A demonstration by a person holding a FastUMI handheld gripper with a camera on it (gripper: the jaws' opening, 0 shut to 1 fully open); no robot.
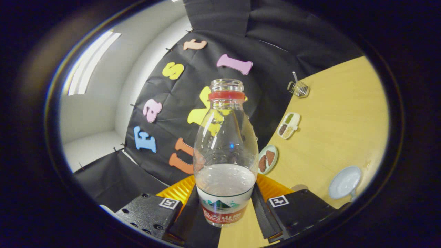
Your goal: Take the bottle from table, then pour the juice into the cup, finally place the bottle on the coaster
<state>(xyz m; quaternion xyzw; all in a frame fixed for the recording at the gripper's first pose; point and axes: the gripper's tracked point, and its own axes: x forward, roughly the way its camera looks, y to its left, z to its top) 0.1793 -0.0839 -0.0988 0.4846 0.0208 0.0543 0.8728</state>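
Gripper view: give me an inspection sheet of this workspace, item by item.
Surface: light wooden table, seen tilted.
Job's things: clear plastic bottle, cap off, red neck ring, partly filled with clear liquid, held between the fingers; white cup on the table beyond the right finger; yellow ribbed disc behind the bottle's base, possibly the coaster.
Clutter: round plate with brown pieces, white divided dish, small glass container with a straw-like stick.
Grippers: hand-held gripper shut on the bottle's labelled lower part.
Cables: nothing seen.
Surroundings: black cloth wall, white wall beyond it.
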